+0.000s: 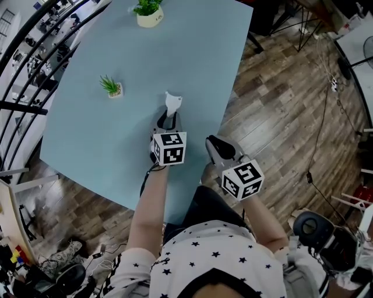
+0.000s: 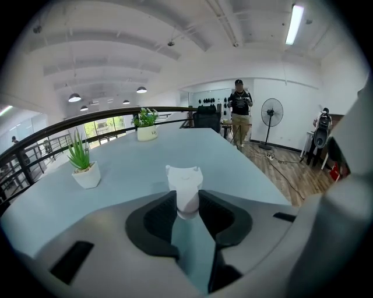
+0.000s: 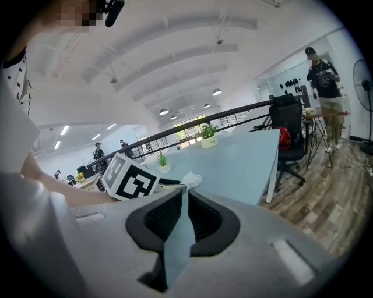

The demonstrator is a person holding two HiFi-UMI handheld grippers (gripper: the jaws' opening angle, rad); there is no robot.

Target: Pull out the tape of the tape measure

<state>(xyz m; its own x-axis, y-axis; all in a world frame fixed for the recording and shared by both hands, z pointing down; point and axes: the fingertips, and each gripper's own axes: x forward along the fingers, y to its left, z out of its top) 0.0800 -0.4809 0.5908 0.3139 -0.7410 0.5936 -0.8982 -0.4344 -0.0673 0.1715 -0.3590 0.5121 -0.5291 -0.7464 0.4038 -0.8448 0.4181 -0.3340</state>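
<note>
A small white tape measure [image 1: 173,103] stands on the pale blue table [image 1: 198,52], near its front edge. My left gripper [image 1: 169,119] reaches it from the near side, and its dark pads press on the case's lower part [image 2: 185,189] from both sides. No tape shows outside the case. My right gripper [image 1: 213,144] hovers just right of the left one, over the table's edge, its jaws shut [image 3: 182,195] with nothing between them. In the right gripper view the tape measure [image 3: 191,179] peeks out beside the left gripper's marker cube [image 3: 129,177].
Two potted plants stand on the table: a small one [image 1: 111,87] left of the tape measure and a larger one [image 1: 148,13] at the far end. A railing [image 1: 29,64] runs along the left. Wooden floor with cables [image 1: 326,99] lies to the right, a chair [image 3: 288,137] beyond.
</note>
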